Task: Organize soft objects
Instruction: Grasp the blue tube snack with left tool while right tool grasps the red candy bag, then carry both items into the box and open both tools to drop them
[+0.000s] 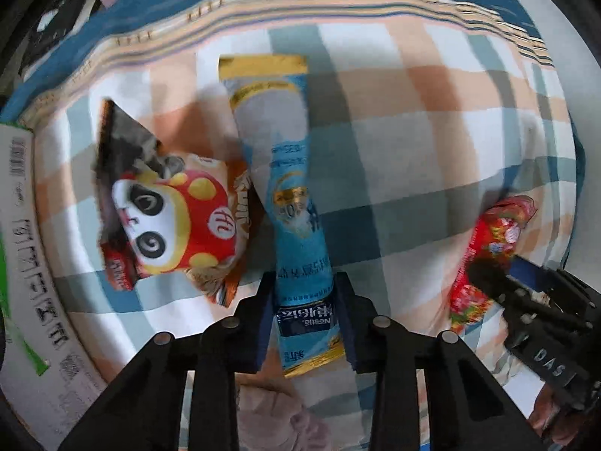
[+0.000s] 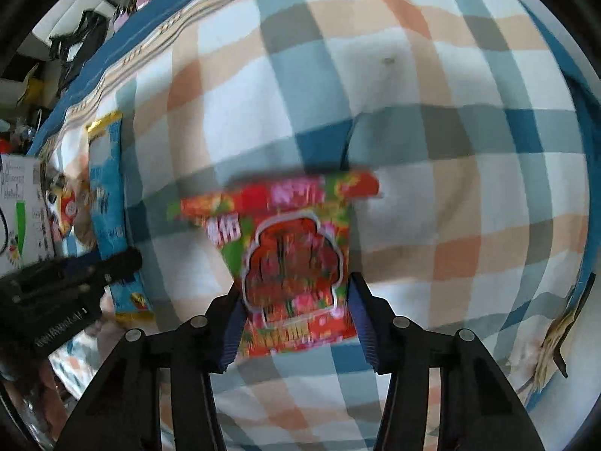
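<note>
- At the bottom centre of the left wrist view, the left gripper (image 1: 304, 300) has its jaws pinching the near end of a long blue sachet (image 1: 285, 188), which lies flat on the checked bedspread (image 1: 432, 131) and runs toward the upper centre.
- At the bottom centre of the right wrist view, the right gripper (image 2: 295, 315) has its jaws on either side of a red snack packet (image 2: 289, 248); blur hides whether they press it or merely flank it.
- Risk: the sachet is limp and held by one end, so it may sag or slip if lifted; its side touches the panda packet (image 1: 176, 218) at centre left, which could be dragged along.
- Risk: the slick, puffy red packet may squirt out of a loose pinch.
- Only the left view shows the panda packet plainly, and a white printed box (image 1: 26, 244) on the left edge.
- Only the right view shows the red packet's face, open bedspread beyond, and another wrapper (image 2: 556, 345) at the right edge.
</note>
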The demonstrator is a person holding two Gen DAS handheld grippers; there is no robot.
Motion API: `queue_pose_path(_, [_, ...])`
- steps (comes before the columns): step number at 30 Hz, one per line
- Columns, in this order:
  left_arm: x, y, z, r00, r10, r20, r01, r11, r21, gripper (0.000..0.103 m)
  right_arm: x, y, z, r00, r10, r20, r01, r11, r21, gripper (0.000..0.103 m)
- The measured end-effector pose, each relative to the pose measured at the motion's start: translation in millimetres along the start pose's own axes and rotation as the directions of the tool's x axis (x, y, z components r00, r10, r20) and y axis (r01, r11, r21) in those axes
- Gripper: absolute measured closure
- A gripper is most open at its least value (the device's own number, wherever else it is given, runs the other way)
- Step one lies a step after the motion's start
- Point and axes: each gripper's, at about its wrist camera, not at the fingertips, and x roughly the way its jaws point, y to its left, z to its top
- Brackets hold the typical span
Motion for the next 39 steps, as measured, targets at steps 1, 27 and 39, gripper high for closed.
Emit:
queue_pose_path(1, [1,2,-1,1.000,-0.009,0.002,0.009,1.000,-0.013,0.073,1,-1,3,1.000,0.002,0.011,-0.002,1.000,0.005,0.048])
queue_pose_path(27, [-150,43,-117,0.960,-0.143,0.241,0.138,0.990,0.036,0.081,-95,84,-61,0.986,0.032,0.161,-0.021,0.997,-0.071,0.056])
queue_pose_path(39, [-244,161,-187,0.918,-0.140,0.372,0.170,0.984,-0.047,0.081,-176,232,-129,0.961,0.188,0.203,-0.131,0.956,-0.262,0.056])
